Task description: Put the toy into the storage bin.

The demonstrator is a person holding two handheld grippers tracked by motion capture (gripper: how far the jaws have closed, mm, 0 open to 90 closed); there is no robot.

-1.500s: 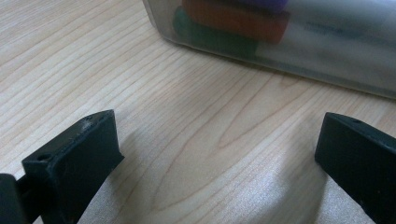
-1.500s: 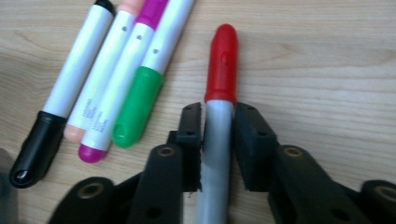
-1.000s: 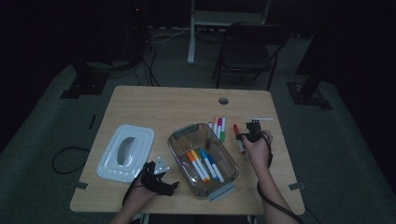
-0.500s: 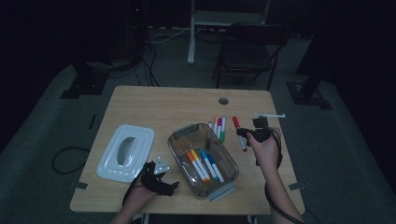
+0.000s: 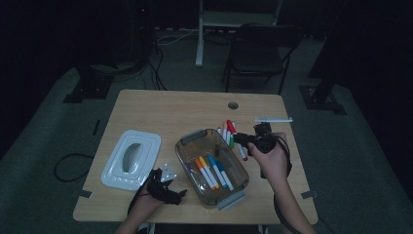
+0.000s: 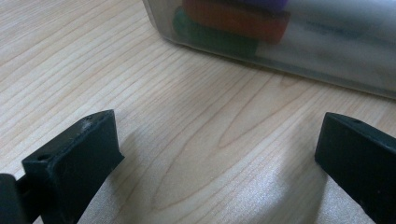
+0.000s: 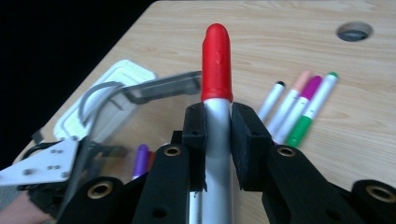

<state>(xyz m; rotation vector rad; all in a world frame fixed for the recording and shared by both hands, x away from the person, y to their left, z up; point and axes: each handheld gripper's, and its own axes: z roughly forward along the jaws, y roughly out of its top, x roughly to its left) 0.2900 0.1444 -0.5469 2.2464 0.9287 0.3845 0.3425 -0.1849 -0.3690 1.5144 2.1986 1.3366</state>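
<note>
above the table (image 5: 175,109), right gripper (image 7: 217,122) grips red marker (image 7: 216,65).

Both grippers are black. The right gripper (image 7: 217,123) has blocky jaws on arms set with brass-ringed screw holes. The left gripper (image 5: 176,195) carries a grey three-cornered plate (image 5: 167,173) at its 12 o'clock — its jaws are matte, square-cut wedges.

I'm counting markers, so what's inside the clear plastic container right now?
The clear plastic container holds about four markers with orange and blue caps, lying side by side. The dim light may hide others.
</note>
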